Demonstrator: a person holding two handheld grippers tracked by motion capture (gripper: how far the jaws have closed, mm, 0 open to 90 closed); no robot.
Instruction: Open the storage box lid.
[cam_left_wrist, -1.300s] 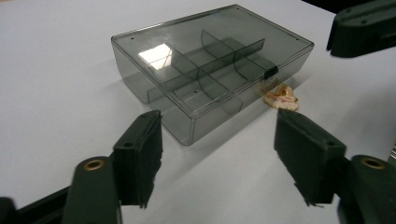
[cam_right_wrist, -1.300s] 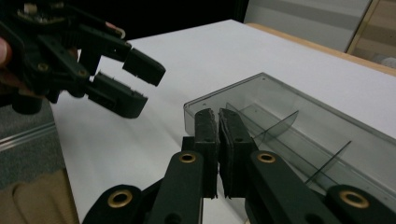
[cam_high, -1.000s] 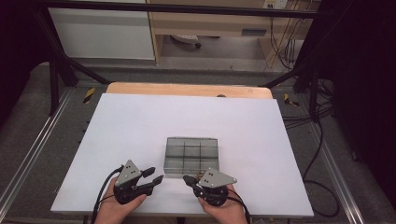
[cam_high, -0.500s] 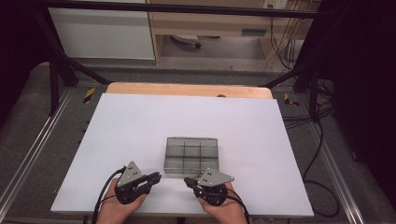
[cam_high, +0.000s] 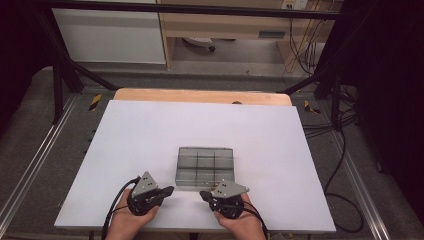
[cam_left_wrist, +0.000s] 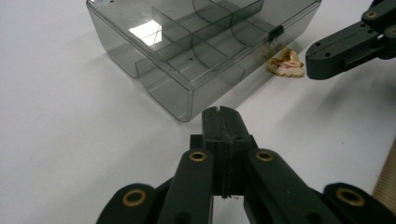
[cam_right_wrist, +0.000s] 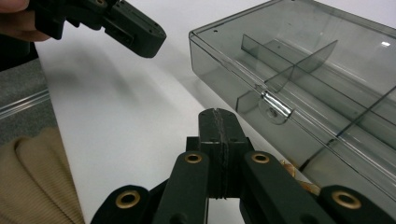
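Two grippers sit low in the high view, both near the bottom edge of the white table (cam_high: 150, 130) — the left gripper (cam_high: 169, 190) at lower left of centre, the right gripper (cam_high: 202, 194) just right of it, tips pointing toward each other across a small gap. Left jaws have just been closing and now meet flat with nothing between them; the right jaws are pressed together too, empty. Straight above them in the frame lies the smoky clear compartment box (cam_high: 205, 167), lid down, dividers showing through, its near edge just beyond both tips and touched by neither. In the left gripper view, a small tan crumpled item (cam_left_wrist: 286, 65) lies on the table against the box's front wall — right by the clasp (cam_right_wrist: 276, 108).
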